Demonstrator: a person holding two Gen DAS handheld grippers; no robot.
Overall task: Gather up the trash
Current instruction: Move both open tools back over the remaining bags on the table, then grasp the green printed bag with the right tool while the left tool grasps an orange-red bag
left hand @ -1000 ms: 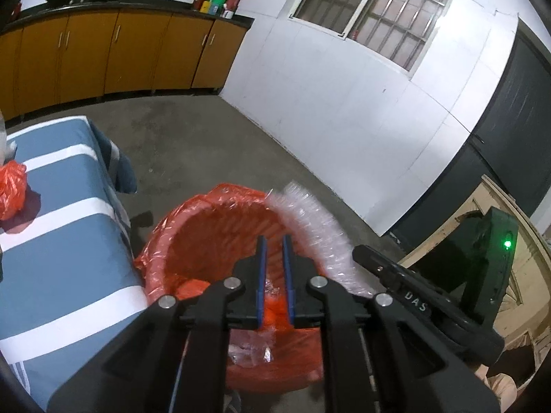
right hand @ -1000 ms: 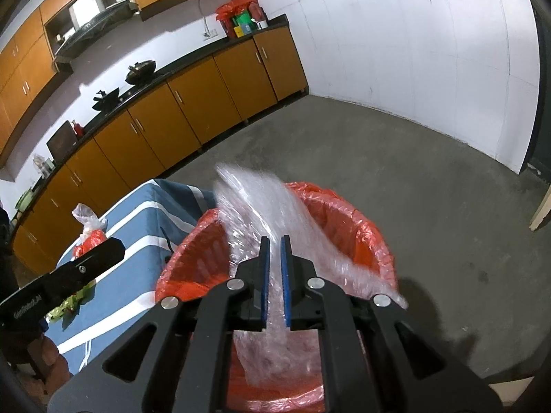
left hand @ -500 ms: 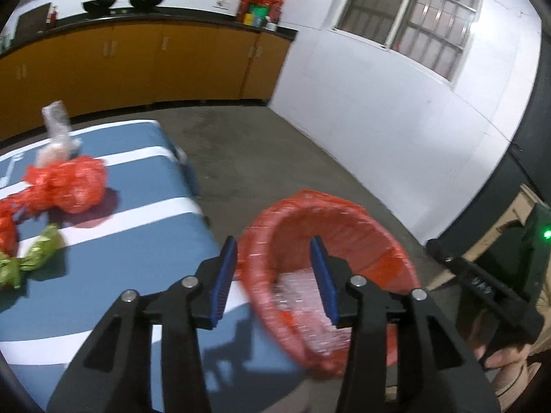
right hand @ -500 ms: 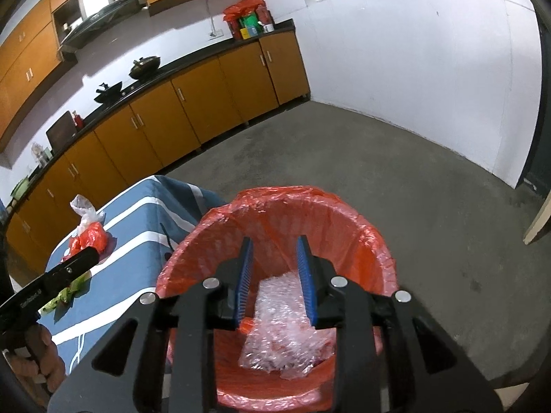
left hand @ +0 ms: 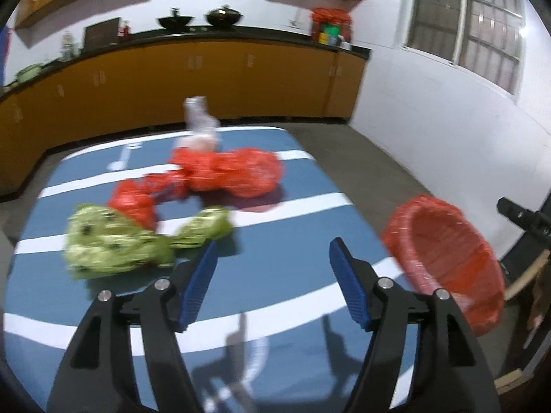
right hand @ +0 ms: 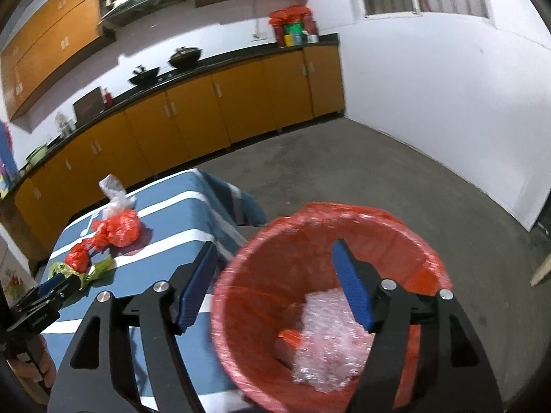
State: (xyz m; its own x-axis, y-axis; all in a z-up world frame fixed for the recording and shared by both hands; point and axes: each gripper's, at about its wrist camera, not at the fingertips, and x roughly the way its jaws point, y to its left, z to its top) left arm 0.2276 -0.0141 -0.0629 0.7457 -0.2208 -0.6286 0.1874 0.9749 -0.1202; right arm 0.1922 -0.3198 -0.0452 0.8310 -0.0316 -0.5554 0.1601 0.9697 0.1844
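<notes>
Two pairs of tongs are seen over a kitchen scene where trash is being collected. The left tongs [left hand: 272, 265] are held above a counter [left hand: 292, 227] covered in blue cloth with white stripes; their blue pads are apart and spreading wider, with nothing between them. Just ahead of the left pad [left hand: 198, 282], a crumpled green bag [left hand: 137, 241] lies on the cloth. Behind it, touching, a red bag [left hand: 220, 179] is stretched across the stripes, and a clear plastic bag [left hand: 199, 124] is seen upright at its far end. The picture is blurred, so finer detail of the bags cannot be told.

The right tongs [right hand: 273, 275] are held over a bin [right hand: 396, 227] lined with red plastic, which stands on the concrete floor just beside the counter's corner. Their pads are likewise apart and opening, and nothing is gripped. A sheet of bubble wrap [right hand: 327, 351] lies crumpled at the bottom of the bin, below the right pad [right hand: 351, 289], beside a scrap of red.

At the left edge of the right wrist view, the other tongs and part of a hand [right hand: 34, 361] are visible. Orange cabinets [right hand: 224, 103] under a dark worktop line the far wall.
</notes>
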